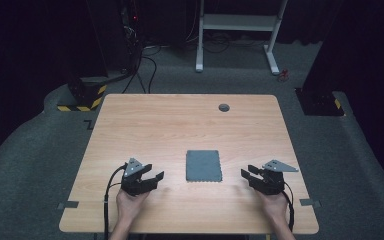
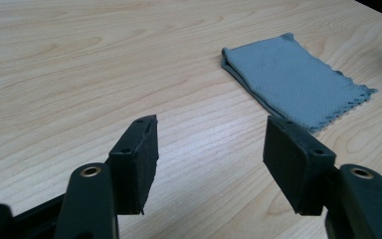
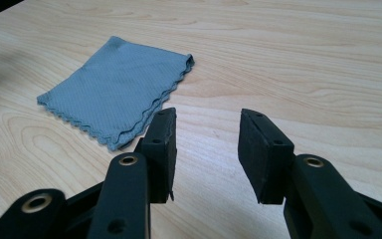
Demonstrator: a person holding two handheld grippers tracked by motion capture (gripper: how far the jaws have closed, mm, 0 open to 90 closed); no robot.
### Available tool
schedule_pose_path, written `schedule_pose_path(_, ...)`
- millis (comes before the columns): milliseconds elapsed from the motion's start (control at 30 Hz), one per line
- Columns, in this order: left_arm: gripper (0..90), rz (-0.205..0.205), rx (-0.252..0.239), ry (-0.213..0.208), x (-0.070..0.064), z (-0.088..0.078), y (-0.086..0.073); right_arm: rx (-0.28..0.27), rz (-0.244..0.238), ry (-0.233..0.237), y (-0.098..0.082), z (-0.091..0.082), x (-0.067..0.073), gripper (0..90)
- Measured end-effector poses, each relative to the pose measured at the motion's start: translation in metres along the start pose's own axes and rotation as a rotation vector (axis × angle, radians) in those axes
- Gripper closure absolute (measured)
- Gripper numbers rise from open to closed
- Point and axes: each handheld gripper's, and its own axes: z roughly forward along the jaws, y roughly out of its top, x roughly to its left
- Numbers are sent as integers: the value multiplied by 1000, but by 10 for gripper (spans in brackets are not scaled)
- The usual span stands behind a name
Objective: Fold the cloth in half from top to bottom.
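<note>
A folded grey cloth [image 1: 204,165] is seen lying flat on the desk [image 1: 145,120], and everything here is placed against that cloth. The left tool [image 1: 156,176] is held low just to the cloth's left, the right tool [image 1: 245,173] just to its right, both apart from it and angled inward toward it. In the left gripper view the jaws stand well parted with only bare wood between them, the cloth [image 2: 298,79] lying ahead and off to one side; in the right gripper view the jaws are also parted, less widely, nothing between them, the cloth [image 3: 114,92] just beyond one jaw. The cloth is judged to be light, soft and limp: it will be expected to drape and sag once lifted, and the folded layers may slide apart. A fine woven texture is shown, so slipping in the pads is thought unlikely. The zigzag-cut edge [image 3: 87,130] nearest the person shows stacked layers; a corner there is judged the best hold, provided the pads are slid flat under it and every layer is pinched together.
</note>
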Motion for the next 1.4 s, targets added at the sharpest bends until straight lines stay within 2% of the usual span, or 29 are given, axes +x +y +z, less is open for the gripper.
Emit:
schedule_pose_path(200,391,5,16,24,2,-3,-7,3,13,-17,-7,-5,-4,591)
schedule_pose_path(733,390,7,71,103,11,-4,-20,42,37,-102,-26,-14,-22,594)
schedule_pose_path(900,389,35,89,153,12,-5,-21,69,17,-132,-26,-12,-24,588)
schedule_pose_path(967,389,37,91,161,14,-5,-22,86,7,-151,-27,-10,-24,587)
schedule_pose_path(1400,383,21,125,188,25,-3,-26,117,-10,-178,-27,-8,-27,568)
